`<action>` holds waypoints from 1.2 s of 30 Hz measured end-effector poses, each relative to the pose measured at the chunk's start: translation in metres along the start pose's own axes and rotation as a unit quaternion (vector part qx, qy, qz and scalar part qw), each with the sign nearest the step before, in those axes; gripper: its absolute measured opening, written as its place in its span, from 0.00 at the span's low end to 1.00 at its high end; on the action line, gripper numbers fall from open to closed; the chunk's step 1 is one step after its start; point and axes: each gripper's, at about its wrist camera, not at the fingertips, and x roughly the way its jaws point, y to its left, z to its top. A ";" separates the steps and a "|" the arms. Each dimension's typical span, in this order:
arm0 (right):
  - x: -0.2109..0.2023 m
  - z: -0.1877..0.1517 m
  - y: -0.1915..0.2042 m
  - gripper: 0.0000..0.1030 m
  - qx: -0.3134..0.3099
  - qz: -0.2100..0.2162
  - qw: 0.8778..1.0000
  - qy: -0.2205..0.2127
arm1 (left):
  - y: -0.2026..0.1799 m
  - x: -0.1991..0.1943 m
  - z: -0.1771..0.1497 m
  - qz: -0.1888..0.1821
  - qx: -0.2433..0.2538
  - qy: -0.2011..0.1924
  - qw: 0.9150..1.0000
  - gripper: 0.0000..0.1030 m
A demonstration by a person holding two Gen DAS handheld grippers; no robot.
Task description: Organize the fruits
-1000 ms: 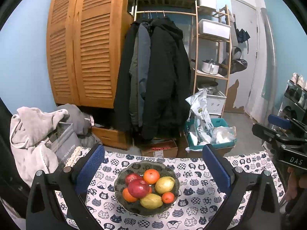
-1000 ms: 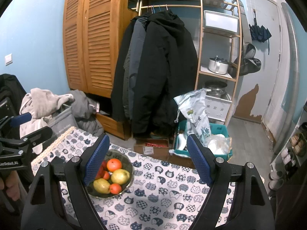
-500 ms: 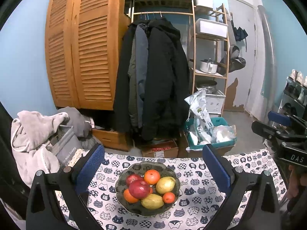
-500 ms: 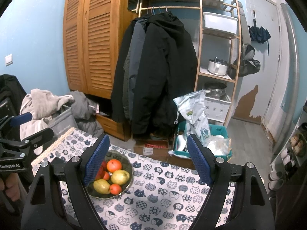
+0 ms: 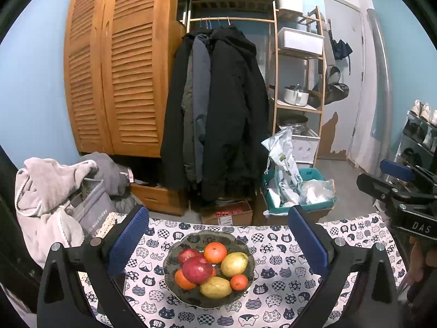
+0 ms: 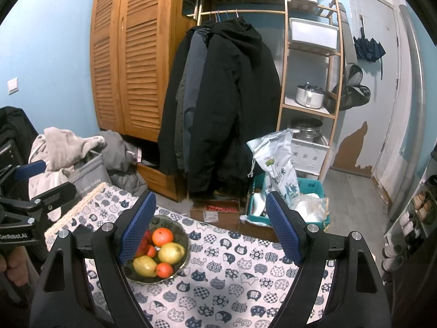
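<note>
A dark glass bowl sits on a table with a cat-print cloth. It holds several fruits: a red apple, an orange, yellow mangoes, small tangerines. My left gripper is open and empty, held above the bowl, which lies between its blue pads. My right gripper is open and empty, to the right of the bowl; its left pad hides part of the fruit. Each gripper shows at the edge of the other's view.
Beyond the table's far edge stand a wooden louvred wardrobe, hanging dark coats, a shelf rack, a teal crate with bags and a cardboard box. A basket with grey clothes is at the left.
The left wrist view has drifted slightly, so the bowl sits a little more centred between the pads. Both grippers stay open; the fruit has not moved.
</note>
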 end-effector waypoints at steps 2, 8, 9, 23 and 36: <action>0.000 0.000 0.000 0.79 0.000 0.000 1.000 0.000 | 0.000 0.000 0.000 -0.001 0.000 0.000 1.000 1.00; 0.000 0.000 0.000 0.79 0.000 0.000 1.000 0.000 | 0.001 -0.001 0.000 0.002 0.000 -0.002 1.000 1.00; 0.000 0.000 0.000 0.79 -0.001 0.000 1.000 0.000 | 0.002 -0.002 -0.001 0.003 0.000 -0.002 1.000 1.00; -0.001 0.000 0.002 0.79 -0.002 0.000 1.000 0.000 | 0.005 -0.003 0.002 0.012 -0.002 -0.002 1.000 1.00; -0.001 0.000 0.002 0.79 -0.002 0.000 1.000 0.000 | 0.005 -0.002 0.004 0.016 -0.002 0.001 1.000 1.00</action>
